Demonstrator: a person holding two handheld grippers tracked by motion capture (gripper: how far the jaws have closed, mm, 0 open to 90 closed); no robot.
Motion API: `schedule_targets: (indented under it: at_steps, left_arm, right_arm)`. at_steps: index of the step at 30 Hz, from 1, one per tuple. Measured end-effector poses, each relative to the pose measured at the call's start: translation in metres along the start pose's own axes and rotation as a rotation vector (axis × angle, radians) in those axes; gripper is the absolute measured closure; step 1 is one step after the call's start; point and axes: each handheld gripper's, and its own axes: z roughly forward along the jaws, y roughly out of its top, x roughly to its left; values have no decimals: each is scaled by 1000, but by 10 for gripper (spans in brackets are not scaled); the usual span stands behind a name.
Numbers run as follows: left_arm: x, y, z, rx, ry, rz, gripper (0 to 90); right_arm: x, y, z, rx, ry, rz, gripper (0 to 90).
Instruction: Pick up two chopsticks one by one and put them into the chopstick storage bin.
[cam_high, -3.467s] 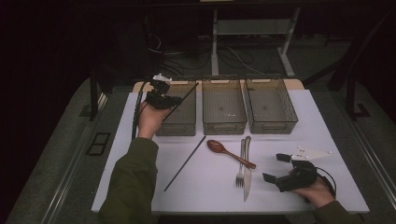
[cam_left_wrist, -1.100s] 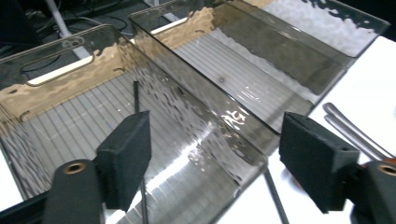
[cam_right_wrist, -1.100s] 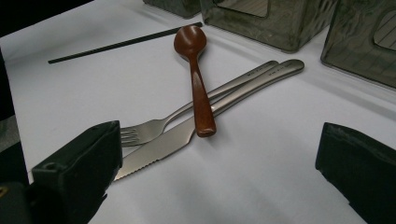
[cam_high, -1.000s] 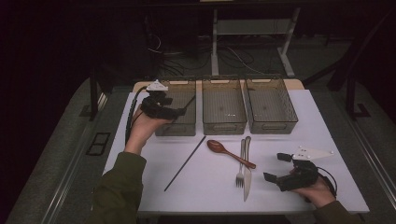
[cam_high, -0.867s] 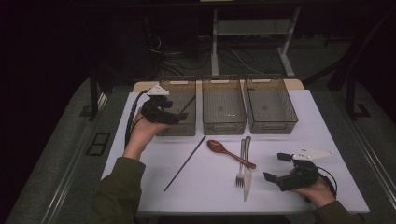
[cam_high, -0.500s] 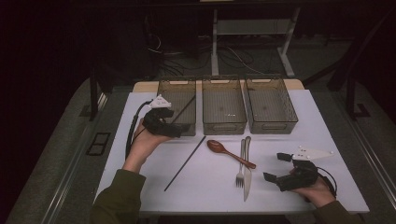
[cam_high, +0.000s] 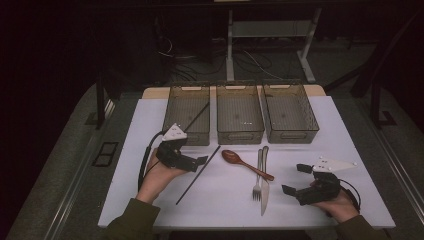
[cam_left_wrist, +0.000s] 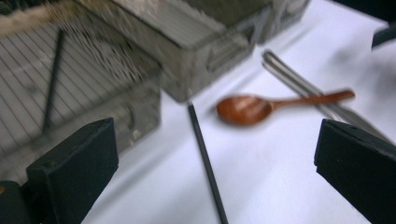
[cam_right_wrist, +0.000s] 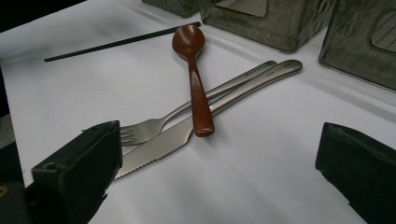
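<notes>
My left gripper hovers low over the white table just in front of the left bin. Its jaws have just been opening and now stand wide, with nothing pressed between them. A black chopstick lies on the table right beside it. In the left gripper view that chopstick runs between the jaws. A second chopstick leans inside the left bin. My right gripper rests open at the near right. It faces the wooden spoon, which lies across the fork and the knife.
Three mesh bins stand in a row at the back: left, middle and right. The spoon, fork and knife lie mid-table. The near table edge runs just beyond my wrists.
My left hand has come back from over the left bin toward me and down, to beside the chopstick on the table. One chopstick stays leaning in the bin. The right hand has not moved.
</notes>
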Motion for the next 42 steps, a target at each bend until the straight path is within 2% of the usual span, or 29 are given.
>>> schedule_targets:
  at_steps: [5, 8, 11, 13, 18, 19, 20, 21, 22, 23, 27, 31, 36, 42]
  left_arm:
    - [-9, -13, -3, 14, 2, 12, 0]
    - [-13, -20, -5, 12, 6, 5, 0]
    - [-16, -28, -8, 25, 8, 22, 60]
    - [-19, -34, -9, 30, 9, 16, 73]
    - [-23, -48, -13, 47, 12, 10, 299]
    - [-24, -51, -14, 53, 15, 16, 299]
    - [-25, -53, -14, 52, 22, 14, 392]
    - [-25, -54, -15, 58, 21, 21, 392]
    - [-25, -55, -16, 59, 24, 21, 464]
    - [-25, -57, -15, 58, 19, 4, 500]
    - [-23, -60, -12, 81, 20, -7, 581]
    - [-20, -65, -7, 128, 14, -23, 644]
    - [-18, -67, -2, 147, -2, -43, 710]
    - [-19, -69, 4, 197, 3, -22, 770]
  right_arm:
    - [0, 0, 0, 0, -3, 1, 9]
    - [0, 0, 0, 0, -4, 3, 9]
    - [0, 0, -1, 0, -4, -1, 9]
    - [0, 0, -1, 0, -5, 1, 9]
    - [0, 0, 0, 0, -4, -2, 9]
    - [0, 0, 0, 0, -4, -2, 9]
    - [0, 0, 0, -1, -5, -2, 9]
    - [0, 0, 0, -1, -5, -2, 9]
    - [0, 0, -1, -2, -6, -2, 9]
    - [0, 0, -1, -2, -7, -2, 9]
    - [0, 0, -1, 0, -7, 4, 9]
    - [0, 0, -1, -1, -7, 3, 9]
    - [0, 0, -1, -1, -8, -1, 9]
    - [1, 0, -2, -4, -9, 5, 9]
